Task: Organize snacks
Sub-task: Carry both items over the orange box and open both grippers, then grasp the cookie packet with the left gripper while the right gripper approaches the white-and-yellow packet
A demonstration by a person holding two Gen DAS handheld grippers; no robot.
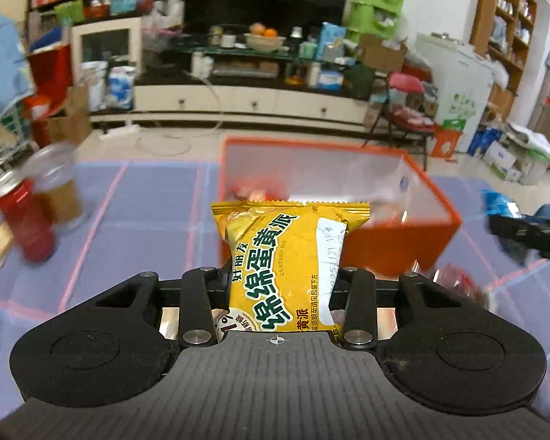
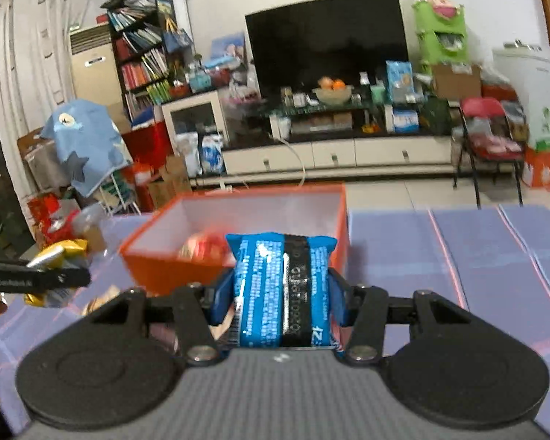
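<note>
Above a purple-blue tablecloth (image 1: 146, 198) crossed with pink lines, the left gripper (image 1: 280, 286) is pinched tight on a yellow custard pie packet (image 1: 282, 256), which stands upright between its jaws with the sealed top edge uppermost and green Chinese lettering running down its face. Just beyond it, toward the far side of the table, sits an orange box (image 1: 396, 245) with pale inner walls; blurred red wrappers (image 1: 255, 190) lie in its far left corner. To the left of the cloth stand a red can (image 1: 25, 220) and a clear jar with brown contents (image 1: 60, 187), both smeared by motion. At the right edge of the left wrist view the dark fingers of the other tool reach in, carrying something blue. In the right wrist view, the right gripper (image 2: 282, 293) clamps a blue snack packet (image 2: 280, 286) by its sides, the packet upright and showing a black strip with printed digits down its middle. The same orange box (image 2: 154, 253) lies just ahead and slightly left, open-topped, with a red-orange packet (image 2: 201, 247) inside near its near wall. At far left in that view the left tool's dark finger shows with the yellow packet beside it. A television and a cluttered cabinet fill the room behind.
</note>
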